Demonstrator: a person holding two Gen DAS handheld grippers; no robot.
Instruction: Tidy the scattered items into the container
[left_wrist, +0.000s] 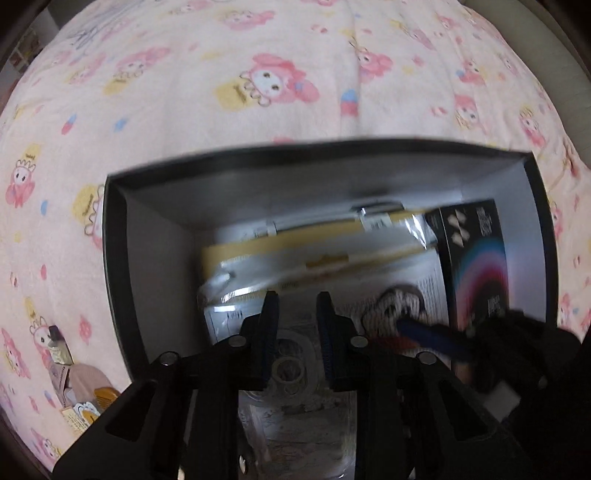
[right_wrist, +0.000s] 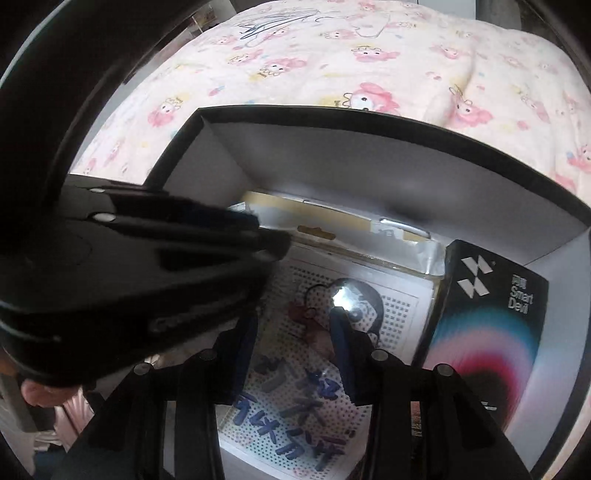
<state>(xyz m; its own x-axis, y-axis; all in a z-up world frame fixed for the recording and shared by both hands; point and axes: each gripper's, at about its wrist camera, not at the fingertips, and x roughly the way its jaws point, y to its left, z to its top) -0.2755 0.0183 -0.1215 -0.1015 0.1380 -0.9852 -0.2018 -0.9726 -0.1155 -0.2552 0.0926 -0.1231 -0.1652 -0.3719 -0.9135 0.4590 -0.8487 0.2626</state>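
While both my grippers hang over the open black box (left_wrist: 114, 236) on the pink bedspread (left_wrist: 184, 92), the left gripper (left_wrist: 295, 306) is slightly parted, a clear packet (left_wrist: 291, 373) lying between or below its fingers; whether it grips, I cannot tell. My right gripper (right_wrist: 295, 332) is open and empty. Small loose items (left_wrist: 70, 384) lie outside, left of the box, nearer my left.

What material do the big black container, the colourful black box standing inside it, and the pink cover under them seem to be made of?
Container: probably stiff cardboard, black outside and matt grey inside, judging by its thin flat walls and sharp folded corners.
Black box: likely printed card with a slight sheen; crisp edges, printed rainbow arc and lettering.
Pink cover: soft woven cloth, matt, with creases and a printed cartoon pattern.
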